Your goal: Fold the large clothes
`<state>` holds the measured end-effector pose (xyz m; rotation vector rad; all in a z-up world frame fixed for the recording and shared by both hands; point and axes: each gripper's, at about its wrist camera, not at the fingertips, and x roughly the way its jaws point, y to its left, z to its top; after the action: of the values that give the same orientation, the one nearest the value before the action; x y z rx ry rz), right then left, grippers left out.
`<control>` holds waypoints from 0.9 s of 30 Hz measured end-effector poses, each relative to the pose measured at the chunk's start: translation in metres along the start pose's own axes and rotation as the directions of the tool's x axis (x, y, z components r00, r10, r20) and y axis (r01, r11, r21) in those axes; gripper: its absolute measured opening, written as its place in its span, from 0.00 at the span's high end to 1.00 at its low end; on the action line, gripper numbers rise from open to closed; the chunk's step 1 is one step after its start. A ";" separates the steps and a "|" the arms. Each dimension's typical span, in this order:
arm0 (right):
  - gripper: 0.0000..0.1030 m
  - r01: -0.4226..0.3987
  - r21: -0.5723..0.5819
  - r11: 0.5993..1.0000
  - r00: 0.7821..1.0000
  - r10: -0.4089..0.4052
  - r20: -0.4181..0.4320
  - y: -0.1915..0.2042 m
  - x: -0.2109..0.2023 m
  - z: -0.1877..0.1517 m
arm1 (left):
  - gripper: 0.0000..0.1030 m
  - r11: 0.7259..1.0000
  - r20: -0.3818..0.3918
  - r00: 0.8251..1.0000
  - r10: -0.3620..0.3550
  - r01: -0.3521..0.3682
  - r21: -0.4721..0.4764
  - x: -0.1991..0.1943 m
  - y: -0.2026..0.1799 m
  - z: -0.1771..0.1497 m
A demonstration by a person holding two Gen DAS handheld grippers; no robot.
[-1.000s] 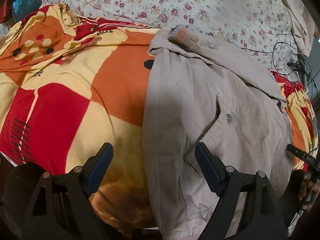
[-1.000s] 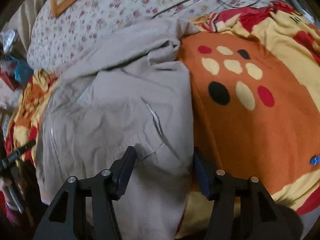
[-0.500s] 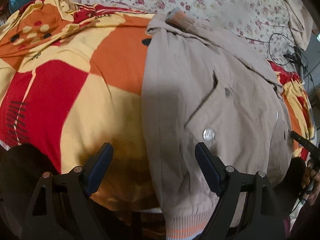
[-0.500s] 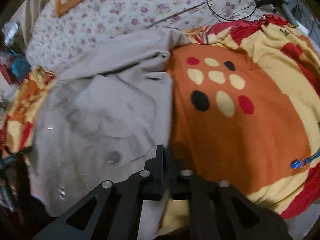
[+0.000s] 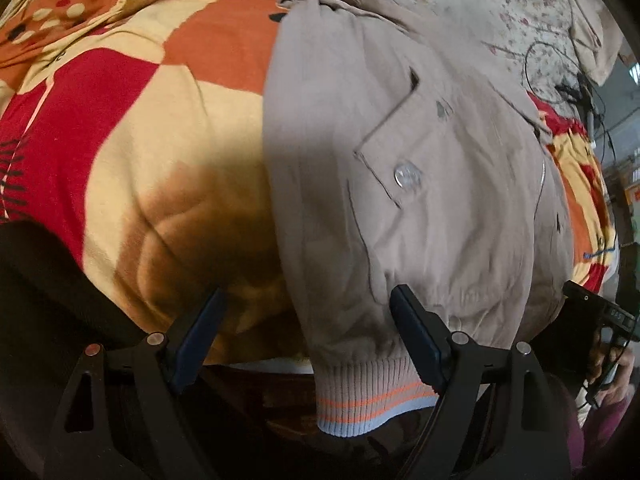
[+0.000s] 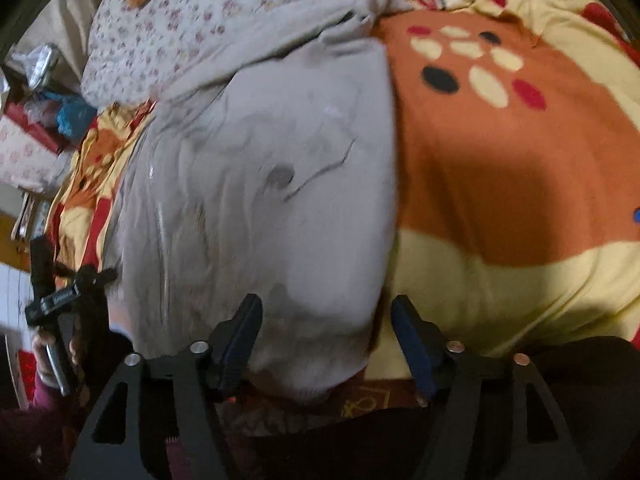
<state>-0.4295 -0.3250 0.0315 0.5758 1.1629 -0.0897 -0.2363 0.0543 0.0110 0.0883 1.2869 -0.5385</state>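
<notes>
A beige jacket (image 5: 400, 120) lies flat on the bed, its pocket flap and snap button (image 5: 406, 174) facing up. Its ribbed hem with orange stripes (image 5: 368, 396) hangs over the near edge. My left gripper (image 5: 308, 300) hovers open over the hem's left corner, one finger over the blanket and one over the jacket. In the right wrist view the jacket (image 6: 260, 160) is blurred. My right gripper (image 6: 326, 304) is over the right hem corner, its jaws opening. Cloth lies below the gap and the pads are not pressing on it.
An orange, red and yellow blanket (image 5: 140, 128) (image 6: 500, 160) covers the bed under the jacket. A floral sheet (image 5: 460, 0) lies beyond it, with black cables (image 5: 560, 64) at the far right. Clutter and a blue bag (image 6: 72, 116) sit beside the bed.
Both grippers have drawn back toward the jacket's hem at the bed's near edge. The right gripper closed to shut half a second ago and has opened again. The left stayed open.
</notes>
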 end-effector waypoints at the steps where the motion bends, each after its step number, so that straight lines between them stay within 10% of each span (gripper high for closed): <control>1: 0.31 -0.004 -0.008 1.000 1.000 0.004 -0.012 0.002 0.002 -0.002 | 0.18 1.000 -0.005 1.000 -0.005 0.005 0.005 0.001 0.000 0.000; 18: 0.29 -0.085 -0.059 0.995 0.987 0.076 -0.145 0.031 0.040 -0.024 | 0.18 0.989 -0.084 0.988 -0.129 0.122 -0.085 0.019 0.013 -0.018; 20: 0.66 -0.070 -0.089 0.994 0.990 0.058 -0.130 0.035 0.036 -0.025 | 0.42 0.988 -0.081 0.987 -0.142 0.137 -0.068 0.017 0.012 -0.018; 22: 0.83 -0.074 -0.109 0.991 0.993 0.062 -0.105 0.038 0.030 -0.025 | 0.75 0.982 -0.085 0.979 -0.186 0.182 -0.051 0.012 0.010 -0.018; 27: 0.86 -0.219 -0.095 0.971 0.976 0.218 -0.021 0.037 -0.007 -0.017 | 0.85 0.965 0.024 0.965 -0.260 0.259 0.037 -0.035 0.000 0.002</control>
<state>-0.4336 -0.2873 0.0467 0.6153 1.1003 0.1576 -0.2407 0.0656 0.0440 -0.0616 1.2692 -0.7830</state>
